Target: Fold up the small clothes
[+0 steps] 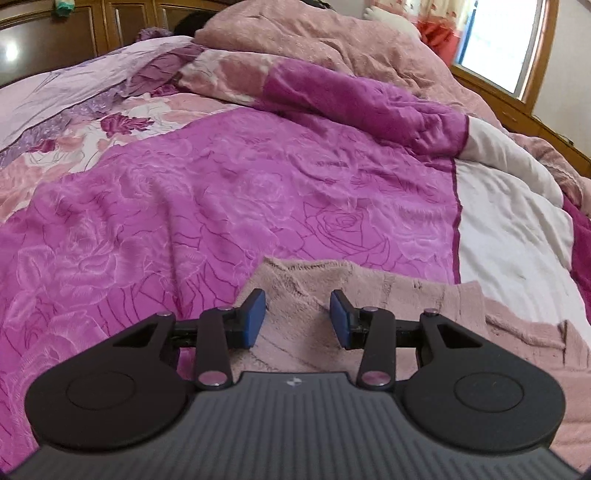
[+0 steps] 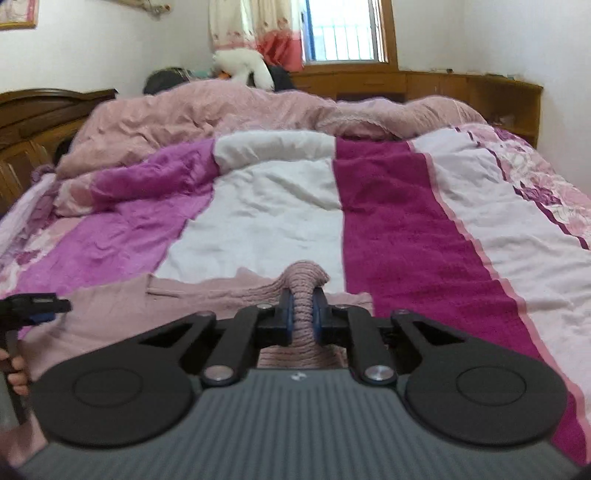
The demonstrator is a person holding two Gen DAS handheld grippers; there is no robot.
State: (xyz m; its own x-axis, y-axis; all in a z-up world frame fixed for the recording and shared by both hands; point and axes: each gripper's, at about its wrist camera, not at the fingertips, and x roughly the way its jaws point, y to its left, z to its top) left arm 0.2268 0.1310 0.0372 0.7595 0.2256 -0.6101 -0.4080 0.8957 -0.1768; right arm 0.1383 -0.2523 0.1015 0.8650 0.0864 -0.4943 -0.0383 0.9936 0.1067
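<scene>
A small fuzzy pink garment [image 1: 369,295] lies spread on the bed's magenta and white quilt [image 1: 240,192]. In the left wrist view my left gripper [image 1: 298,314] hovers over the garment's left part, open, with its blue pads [image 1: 255,314] clear of the cloth on both sides. In the right wrist view my right gripper [image 2: 303,314] is shut on a bunched ribbed fold of the pink garment [image 2: 304,284], which rises a little above the rest of the cloth. The left gripper [image 2: 40,304] shows at that view's left edge, held by a hand [image 2: 16,373].
A rumpled pink duvet [image 2: 240,110] is heaped along the far side of the bed, with a white plush toy [image 2: 243,62] behind it. A wooden headboard [image 2: 37,110] stands at the left, a window [image 2: 343,29] and low wooden cabinets [image 2: 461,88] at the back.
</scene>
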